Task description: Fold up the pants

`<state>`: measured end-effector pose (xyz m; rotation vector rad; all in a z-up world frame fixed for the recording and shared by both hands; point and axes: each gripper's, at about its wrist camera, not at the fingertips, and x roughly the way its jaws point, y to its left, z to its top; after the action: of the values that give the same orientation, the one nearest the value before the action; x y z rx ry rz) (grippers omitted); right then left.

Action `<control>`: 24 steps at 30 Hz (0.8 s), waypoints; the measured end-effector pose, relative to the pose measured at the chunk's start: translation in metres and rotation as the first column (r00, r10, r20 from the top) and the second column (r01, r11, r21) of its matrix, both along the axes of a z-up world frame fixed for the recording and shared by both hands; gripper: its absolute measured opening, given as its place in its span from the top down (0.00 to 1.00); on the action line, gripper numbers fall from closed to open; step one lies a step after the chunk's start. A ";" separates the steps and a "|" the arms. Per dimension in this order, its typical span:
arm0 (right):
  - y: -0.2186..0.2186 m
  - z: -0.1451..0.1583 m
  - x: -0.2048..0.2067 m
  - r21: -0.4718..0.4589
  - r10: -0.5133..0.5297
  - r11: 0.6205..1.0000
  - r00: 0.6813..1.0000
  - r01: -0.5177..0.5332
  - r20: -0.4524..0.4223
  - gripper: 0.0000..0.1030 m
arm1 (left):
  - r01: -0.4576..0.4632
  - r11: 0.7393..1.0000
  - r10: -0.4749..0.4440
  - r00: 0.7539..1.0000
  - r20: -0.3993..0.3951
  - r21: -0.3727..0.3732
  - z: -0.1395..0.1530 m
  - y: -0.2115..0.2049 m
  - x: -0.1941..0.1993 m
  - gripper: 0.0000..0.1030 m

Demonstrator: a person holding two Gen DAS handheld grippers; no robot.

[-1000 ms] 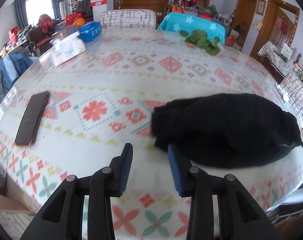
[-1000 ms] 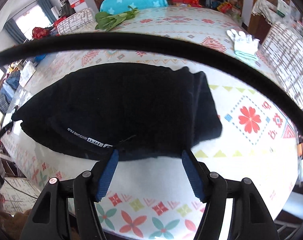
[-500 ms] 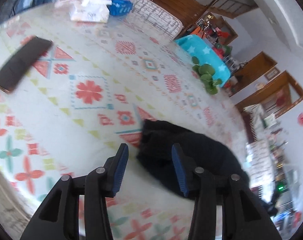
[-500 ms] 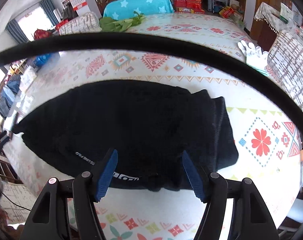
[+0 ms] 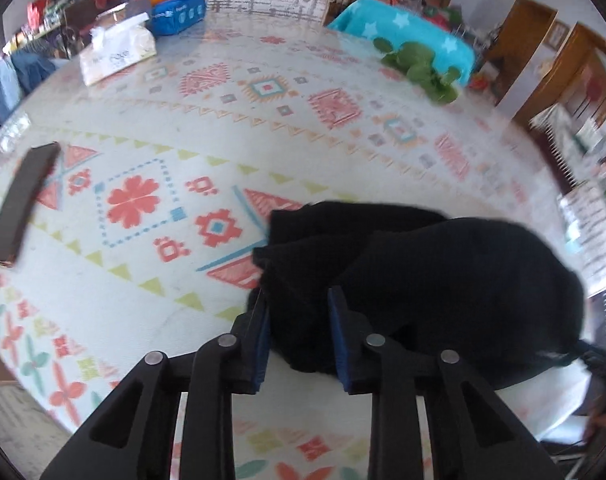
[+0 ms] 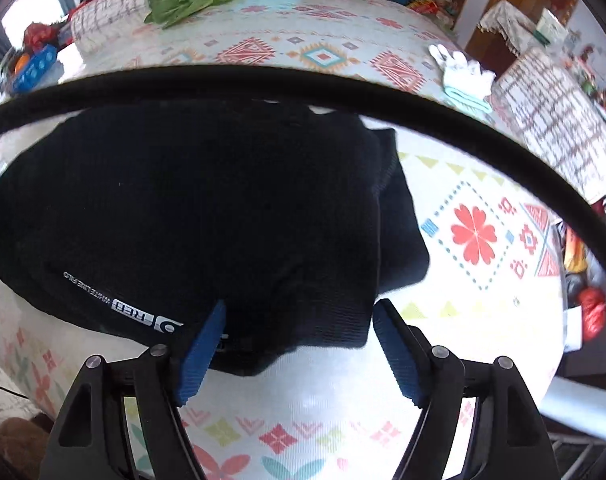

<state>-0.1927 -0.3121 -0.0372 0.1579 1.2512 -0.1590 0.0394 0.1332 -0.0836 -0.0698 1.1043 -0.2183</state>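
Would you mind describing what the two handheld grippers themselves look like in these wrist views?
Both look alike. The left gripper and the right gripper have matte black plastic linkage arms with triangular cut-outs and round silver pivot pins. Their jaws are lined with ribbed blue pads. A thick black cable arcs across the right wrist view. No markings, hands or sleeves show.
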 end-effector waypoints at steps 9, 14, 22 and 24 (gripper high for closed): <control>-0.083 0.043 -0.014 0.172 -0.250 0.959 0.959 0.226 0.136 0.22 | -0.030 0.998 0.026 0.996 -0.081 -0.049 -0.013 0.038 -0.015 0.65; -0.074 0.039 0.013 0.222 -0.234 0.955 0.961 0.199 0.145 0.22 | -0.087 0.994 0.084 0.995 -0.050 -0.067 -0.003 0.055 -0.018 0.64; -0.033 0.007 0.044 -0.044 -0.153 0.987 0.988 0.151 -0.021 0.43 | -0.245 0.964 0.244 0.970 -0.021 -0.108 0.013 0.103 -0.008 0.64; -0.014 0.025 0.044 -0.153 -0.111 0.982 0.994 0.108 -0.013 0.41 | -0.236 0.964 0.236 0.972 -0.012 -0.122 0.016 0.103 -0.011 0.64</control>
<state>-0.1483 -0.3264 -0.0124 0.0931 1.2466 -0.3511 0.0289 0.2360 -0.0679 -0.3092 1.0687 -0.0714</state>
